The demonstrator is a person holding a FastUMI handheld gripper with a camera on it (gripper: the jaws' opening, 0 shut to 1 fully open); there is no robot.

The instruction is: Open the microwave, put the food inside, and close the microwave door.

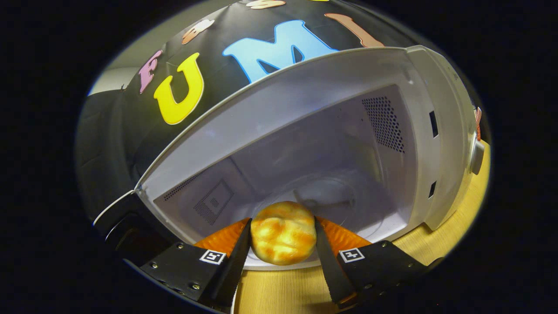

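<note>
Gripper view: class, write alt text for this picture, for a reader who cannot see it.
The gripper is shut on a golden bread roll, held at the mouth of an open white microwave. The microwave stands on a wooden table, its door swung open beside the fingers.

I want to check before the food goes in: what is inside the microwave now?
The microwave cavity holds a glass turntable. The bun, clamped in the gripper, covers the cavity floor's front part.

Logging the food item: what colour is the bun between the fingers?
Golden yellow with browned patches, clearest in the gripper view: the bun, held by the gripper.
</note>
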